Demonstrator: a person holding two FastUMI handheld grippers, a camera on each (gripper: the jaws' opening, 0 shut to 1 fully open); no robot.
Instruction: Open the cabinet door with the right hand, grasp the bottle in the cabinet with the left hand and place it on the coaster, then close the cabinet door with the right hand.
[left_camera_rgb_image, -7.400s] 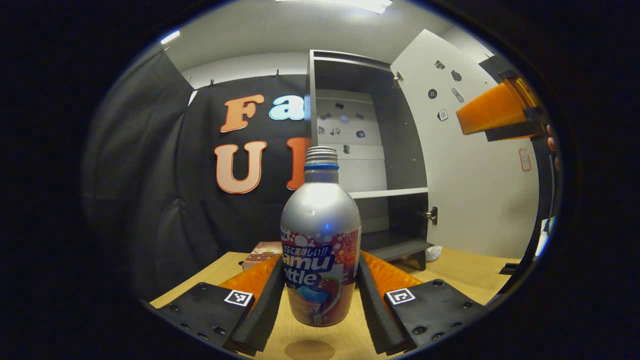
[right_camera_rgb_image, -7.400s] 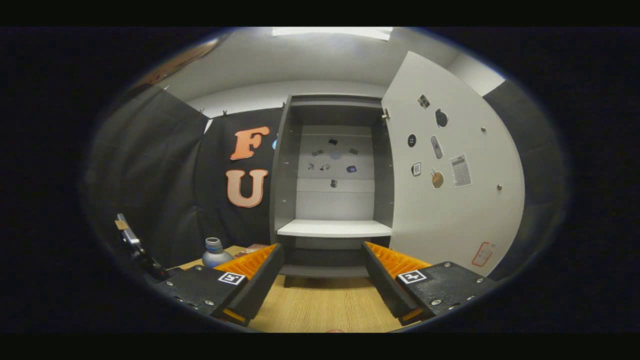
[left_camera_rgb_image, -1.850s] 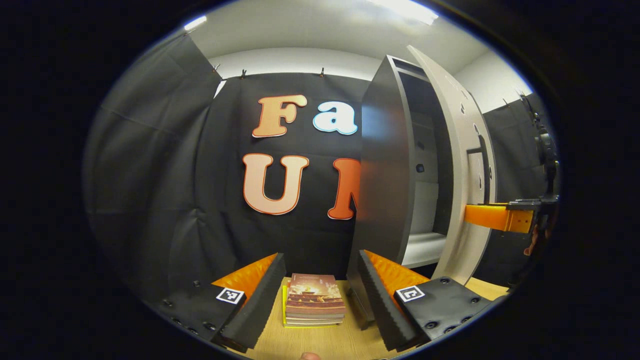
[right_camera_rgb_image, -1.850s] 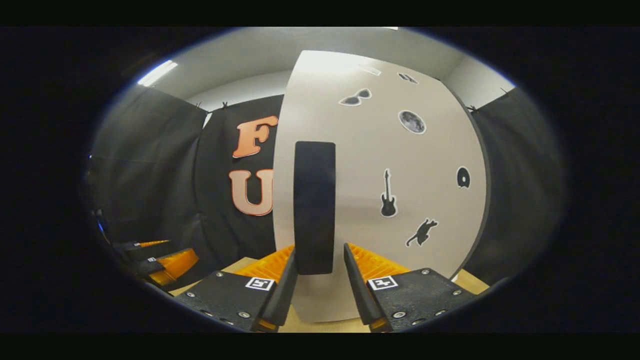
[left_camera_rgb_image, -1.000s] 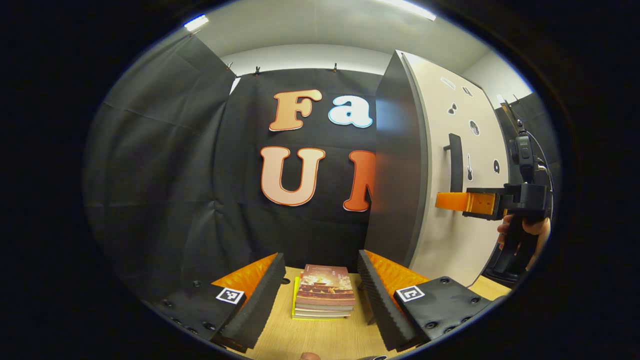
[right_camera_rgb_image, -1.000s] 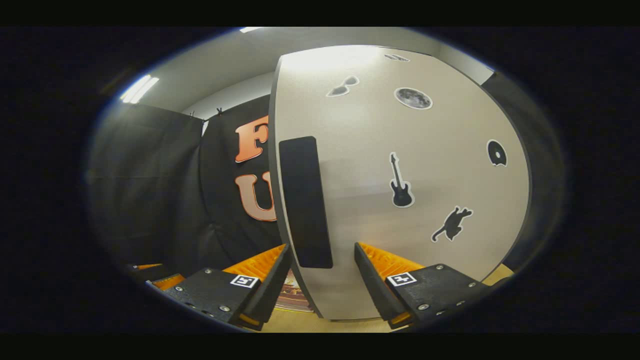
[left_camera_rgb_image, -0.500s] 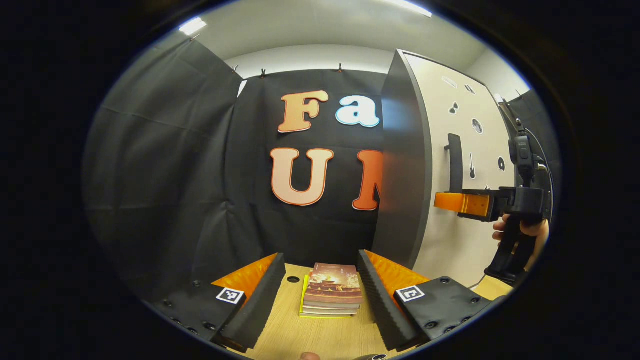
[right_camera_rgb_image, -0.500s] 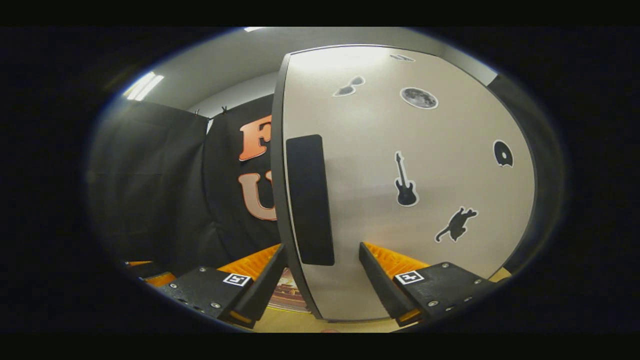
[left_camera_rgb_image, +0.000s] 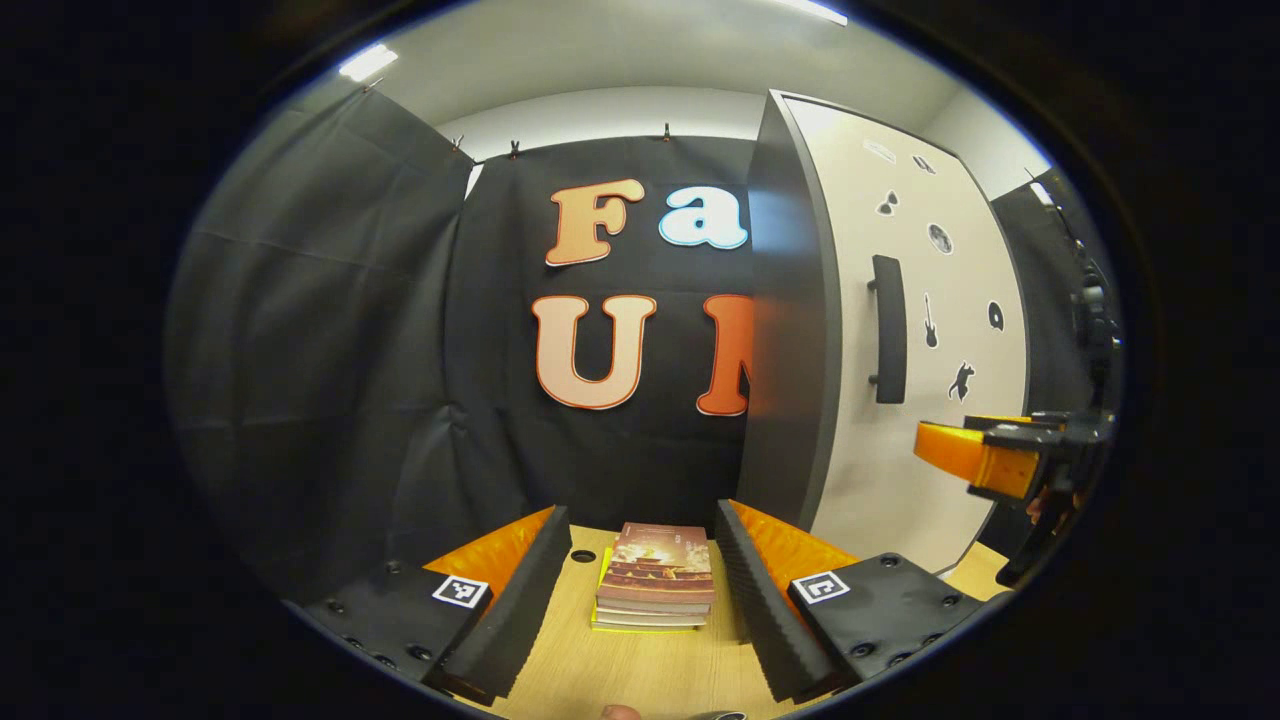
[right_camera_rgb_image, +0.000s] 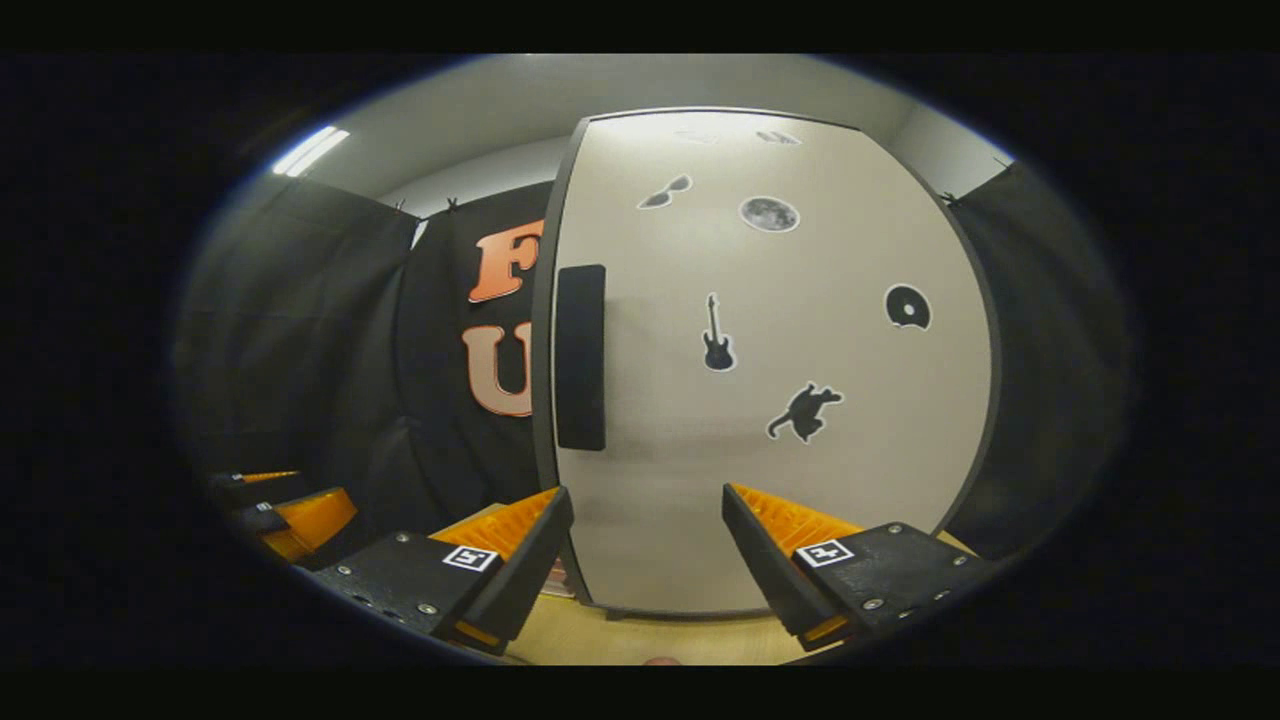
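In the left gripper view we see the left gripper (left_camera_rgb_image: 640, 590) low over the wooden table (left_camera_rgb_image: 640, 675), its two fingers spread wide with nothing held between them. Framed in the gap, farther off on the table, lies a small stack of books (left_camera_rgb_image: 655, 587), flat, its long axis running away from us toward the black cloth wall. To the right of the books stands the cabinet (left_camera_rgb_image: 785, 330), of which we see the dark side panel, and on its front the pale cabinet door (left_camera_rgb_image: 940, 480), lying flush against the cabinet front. The door is upright, its long axis vertical, and its dark bar handle (left_camera_rgb_image: 888, 328) is likewise vertical, set near the door's left edge. At the far right of this view we see the right gripper (left_camera_rgb_image: 975, 460), pointing left toward the door and apart from the handle.

In the right gripper view the right gripper (right_camera_rgb_image: 645, 560) has its fingers parted, gripping nothing; both point at the lower part of the cabinet door (right_camera_rgb_image: 770, 470), which faces us squarely. The handle (right_camera_rgb_image: 580, 357) lies above and to the left of the fingers, clear of them. Dark stickers dot the door face, among them a guitar (right_camera_rgb_image: 716, 333) and a cat (right_camera_rgb_image: 805, 411). At the lower left of this view we see the left gripper (right_camera_rgb_image: 290, 510).
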